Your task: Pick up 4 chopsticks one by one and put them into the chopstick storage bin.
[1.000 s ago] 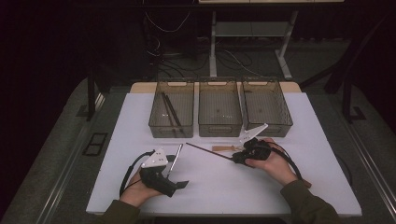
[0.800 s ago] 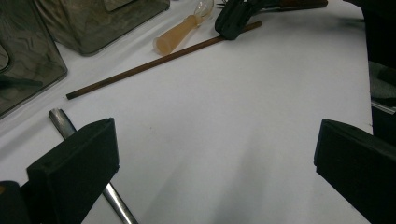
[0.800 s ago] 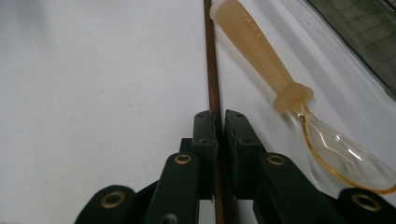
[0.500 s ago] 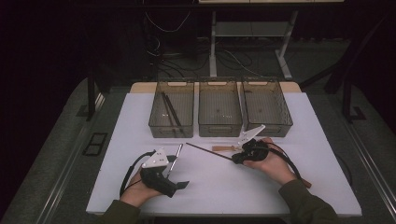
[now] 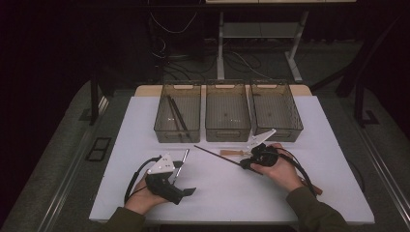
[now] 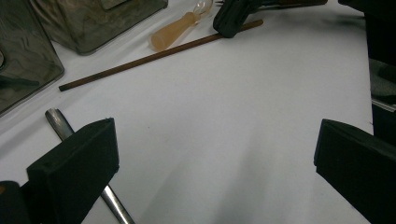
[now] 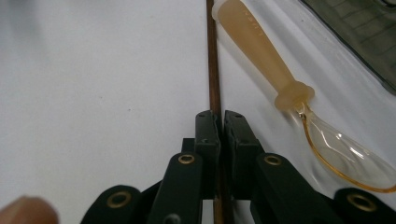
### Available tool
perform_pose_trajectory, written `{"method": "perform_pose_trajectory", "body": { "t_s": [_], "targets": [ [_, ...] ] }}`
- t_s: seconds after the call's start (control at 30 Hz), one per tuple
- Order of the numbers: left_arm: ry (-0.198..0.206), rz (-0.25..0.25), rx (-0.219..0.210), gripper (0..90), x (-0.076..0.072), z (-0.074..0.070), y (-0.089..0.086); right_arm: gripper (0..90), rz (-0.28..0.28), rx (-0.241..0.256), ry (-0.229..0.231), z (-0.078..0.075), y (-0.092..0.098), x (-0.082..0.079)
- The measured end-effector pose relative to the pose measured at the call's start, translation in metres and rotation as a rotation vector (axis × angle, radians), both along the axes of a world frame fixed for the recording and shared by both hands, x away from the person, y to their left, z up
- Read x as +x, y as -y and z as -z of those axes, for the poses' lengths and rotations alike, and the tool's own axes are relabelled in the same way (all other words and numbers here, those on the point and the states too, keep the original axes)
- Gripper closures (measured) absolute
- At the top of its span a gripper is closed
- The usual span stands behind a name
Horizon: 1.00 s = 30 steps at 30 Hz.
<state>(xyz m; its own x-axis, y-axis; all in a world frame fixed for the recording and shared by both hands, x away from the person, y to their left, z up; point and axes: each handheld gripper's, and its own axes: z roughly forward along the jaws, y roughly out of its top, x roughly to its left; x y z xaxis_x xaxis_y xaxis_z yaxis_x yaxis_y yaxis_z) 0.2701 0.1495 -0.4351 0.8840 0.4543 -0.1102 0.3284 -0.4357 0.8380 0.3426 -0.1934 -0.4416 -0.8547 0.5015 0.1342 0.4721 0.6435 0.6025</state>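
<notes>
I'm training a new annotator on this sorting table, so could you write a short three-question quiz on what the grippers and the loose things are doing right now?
1. True or false: the right gripper has its jaws shut on the brown chopstick.
2. Multiple choice: what lies right beside that chopstick on the table? A) a fork B) a translucent spoon with an amber handle C) a knife
3. Fill in: the left gripper has its jaws ____, with a metal rod lying by one jaw.

Key: 1 true; 2 B; 3 open.
</notes>
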Motion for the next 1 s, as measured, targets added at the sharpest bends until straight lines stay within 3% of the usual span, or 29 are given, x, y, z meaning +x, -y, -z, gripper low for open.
{"method": "perform_pose_trajectory", "body": {
  "t_s": [0.47,1.0],
  "targets": [
    [0.010,0.008,0.010,0.0,0.000,-0.001,-0.002,85.1,-0.017,0.054,-0.003,-0.010,0.004,-0.003],
    [0.014,0.004,0.007,0.0,0.000,-0.002,-0.002,85.2,0.007,0.176,0.013,-0.035,0.023,-0.010]
  ]
}}
